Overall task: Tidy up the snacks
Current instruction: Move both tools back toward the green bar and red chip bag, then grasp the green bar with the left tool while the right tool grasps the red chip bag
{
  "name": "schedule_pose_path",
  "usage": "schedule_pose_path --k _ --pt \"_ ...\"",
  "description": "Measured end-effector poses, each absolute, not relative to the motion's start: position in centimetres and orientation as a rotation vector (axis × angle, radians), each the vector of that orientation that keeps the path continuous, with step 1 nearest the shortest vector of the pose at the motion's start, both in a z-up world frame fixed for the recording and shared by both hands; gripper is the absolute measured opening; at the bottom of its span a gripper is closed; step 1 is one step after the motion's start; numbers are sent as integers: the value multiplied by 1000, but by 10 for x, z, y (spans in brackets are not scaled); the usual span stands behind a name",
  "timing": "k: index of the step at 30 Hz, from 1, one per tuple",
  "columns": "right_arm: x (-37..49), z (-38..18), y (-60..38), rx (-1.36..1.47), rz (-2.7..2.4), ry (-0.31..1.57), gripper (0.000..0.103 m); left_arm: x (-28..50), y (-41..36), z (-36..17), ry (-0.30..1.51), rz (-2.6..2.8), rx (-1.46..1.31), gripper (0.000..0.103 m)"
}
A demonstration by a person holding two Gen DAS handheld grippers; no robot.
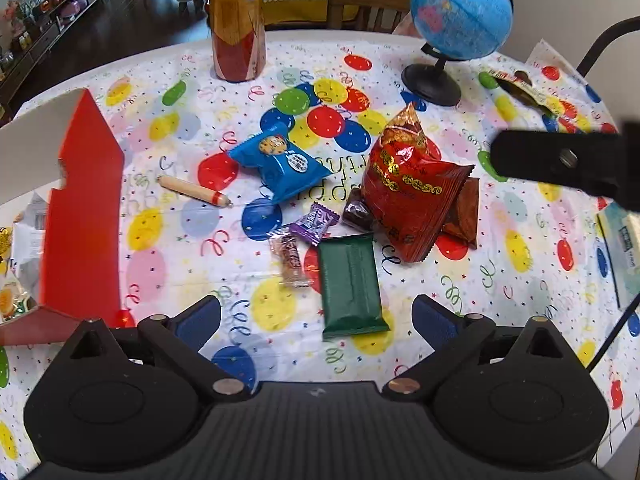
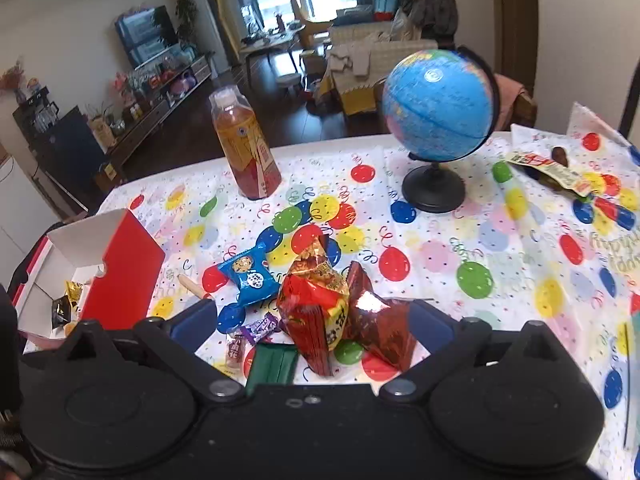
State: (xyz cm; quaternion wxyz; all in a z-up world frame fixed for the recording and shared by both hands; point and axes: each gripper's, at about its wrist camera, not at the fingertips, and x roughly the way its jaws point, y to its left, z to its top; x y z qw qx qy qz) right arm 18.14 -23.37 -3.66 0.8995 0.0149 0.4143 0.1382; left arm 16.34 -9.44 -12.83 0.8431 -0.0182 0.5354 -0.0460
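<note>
Both grippers hang over a worktop (image 1: pixel 500 280) covered in a balloon-print cloth, and the snacks lie loose in the middle of it. The left gripper (image 1: pixel 316 316) has its jaws spread wide and holds nothing; a green wrapped bar (image 1: pixel 350 284) lies flat just ahead, between the two blue pads. Beside the bar sit a small purple candy (image 1: pixel 314 222) and a clear-wrapped sweet (image 1: pixel 290 256), touching one another. Further out lies a blue cookie packet (image 1: pixel 280 162), with a thin sausage stick (image 1: pixel 194 191) to its left and apart from it. A big red snack bag (image 1: pixel 408 192) leans over a brown packet (image 1: pixel 466 216) and a dark wrapped sweet (image 1: pixel 356 210). The right gripper (image 2: pixel 312 326) is also released, its jaws spread to either side of the red bag and brown packet, which stand close in front of it; I cannot say for sure whether the pads touch them. At the left edge stands an open red box (image 2: pixel 120 268) with white inner walls, a few small wrapped items already at its bottom. Toward the far side stand a bottle of amber drink (image 2: pixel 248 148) and a blue globe (image 2: pixel 438 108) on a black stand, well apart from each other.
</note>
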Motion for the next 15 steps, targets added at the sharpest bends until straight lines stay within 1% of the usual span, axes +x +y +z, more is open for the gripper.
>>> schedule_pose_path --k 4,7,8,12,15 --pt "196 -52 -224 -6 314 896 98 177 -103 -144 1181 -68 -40 102" --pt "206 -65 -217 -29 325 925 94 186 -105 -158 1221 -47 -57 102" --pt "208 -68 -215 -38 326 930 91 188 -106 -161 1228 -45 -67 102" --pt "222 -79 -208 -64 337 952 89 195 -109 -171 1250 -54 -112 101" --pt "231 -88 -206 -72 336 976 84 199 -116 -175 1248 -58 -107 101"
